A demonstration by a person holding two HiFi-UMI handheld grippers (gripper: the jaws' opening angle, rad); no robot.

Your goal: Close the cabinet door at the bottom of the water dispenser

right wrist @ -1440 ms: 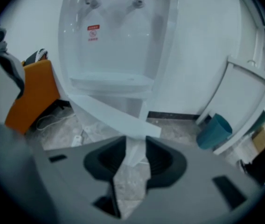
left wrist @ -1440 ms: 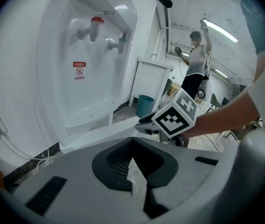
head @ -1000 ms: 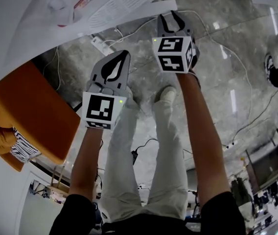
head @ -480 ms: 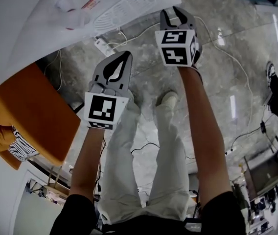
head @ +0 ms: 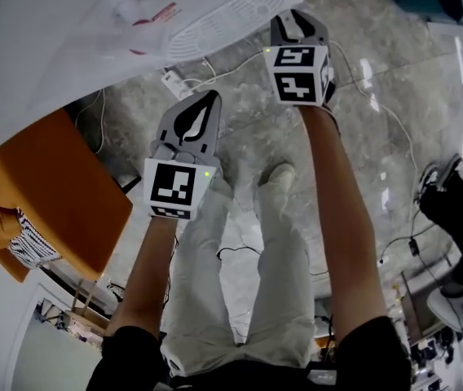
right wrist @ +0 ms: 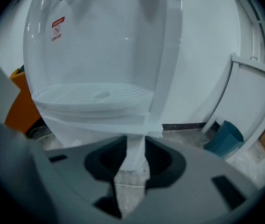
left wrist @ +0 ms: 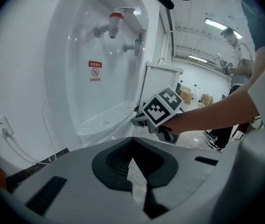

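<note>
The white water dispenser [head: 68,15] fills the head view's top left, its drip tray [head: 227,15] jutting out. My right gripper [head: 291,15] reaches in beside the tray's right corner. In the right gripper view a narrow white upright edge [right wrist: 135,155] under the tray [right wrist: 95,94] stands between the jaws of the right gripper [right wrist: 133,141]. The jaws have just been closing, but I see no pad pressing on the edge. Whether it is the cabinet door's edge I cannot tell. My left gripper [head: 213,94] hangs back over the floor, tips together and empty.
An orange seat [head: 60,194] stands left of my legs. A power strip with cables [head: 174,80] lies on the marble floor by the dispenser. A teal bin [right wrist: 223,136] and a white panel [right wrist: 249,101] stand to its right. Another person's foot [head: 431,177] is at the right.
My right gripper has moved farther in toward the dispenser's drip tray. The left gripper has barely moved.
</note>
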